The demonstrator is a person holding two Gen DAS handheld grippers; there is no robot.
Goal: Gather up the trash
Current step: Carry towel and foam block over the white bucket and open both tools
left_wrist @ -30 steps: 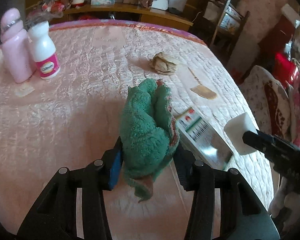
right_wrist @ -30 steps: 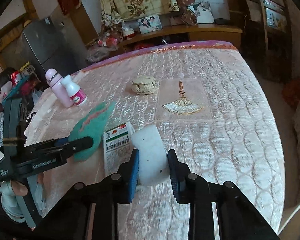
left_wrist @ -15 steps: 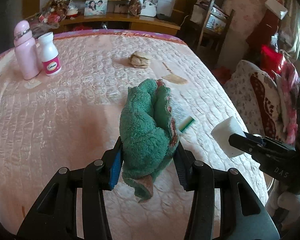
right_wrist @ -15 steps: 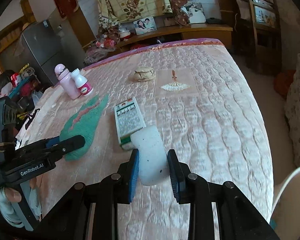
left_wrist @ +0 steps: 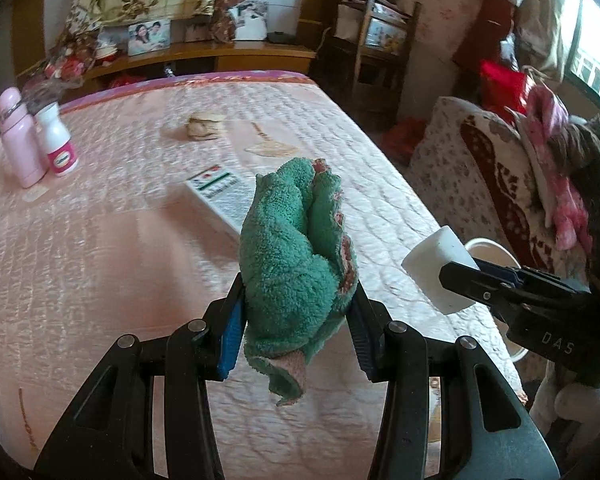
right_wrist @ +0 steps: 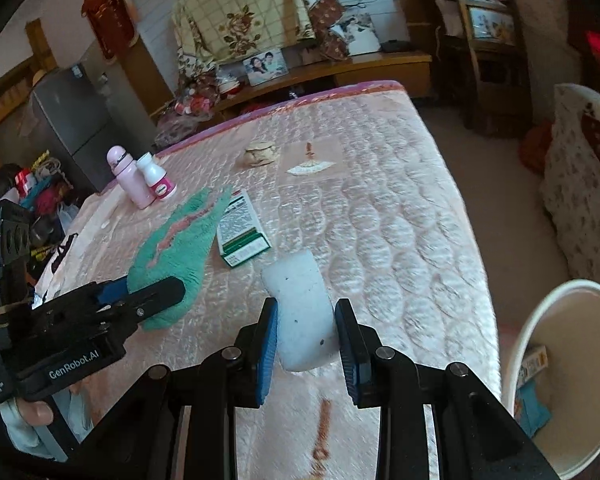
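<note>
My left gripper (left_wrist: 296, 336) is shut on a green towel (left_wrist: 296, 256) and holds it above the pink quilted bed (left_wrist: 100, 248); the towel also shows in the right wrist view (right_wrist: 176, 248). My right gripper (right_wrist: 306, 344) is shut on a white foam block (right_wrist: 300, 312), held over the bed's near right corner; the block also shows in the left wrist view (left_wrist: 440, 268). A white bin (right_wrist: 556, 380) stands on the floor right of the bed, with some packaging inside. A green and white box (right_wrist: 240, 232) and a crumpled brown paper wad (right_wrist: 261, 153) lie on the bed.
A pink bottle (left_wrist: 18, 140) and a white bottle with a pink label (left_wrist: 58, 140) stand at the bed's far left. A fan motif (right_wrist: 310, 166) is stitched into the quilt. A patterned chair (left_wrist: 500, 184) and wooden shelves (left_wrist: 364, 40) stand to the right.
Both grippers have pulled back and to the right from the bed's middle, still holding the towel and the foam block. The white bin has come into view at the right.
</note>
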